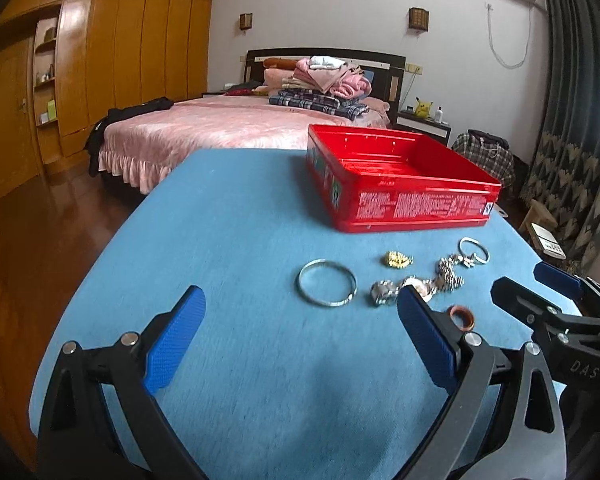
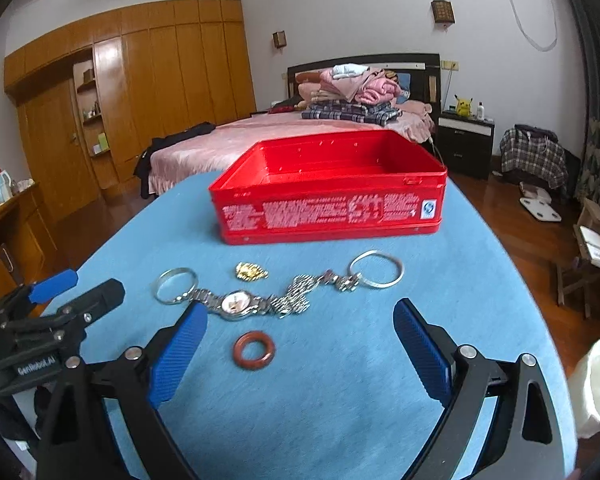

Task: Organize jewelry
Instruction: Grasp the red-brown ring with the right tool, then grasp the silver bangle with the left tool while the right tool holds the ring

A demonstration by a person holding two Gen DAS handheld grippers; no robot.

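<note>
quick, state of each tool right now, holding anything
Left tool: open, holding nothing, above the blue table.
Right tool: open, holding nothing; the brown ring lies on the table between its fingers.

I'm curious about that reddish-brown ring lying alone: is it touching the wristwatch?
Apart. The right wrist view shows the reddish-brown ring lying nearer the camera than the wristwatch, with a plain strip of blue tablecloth between them.
</note>
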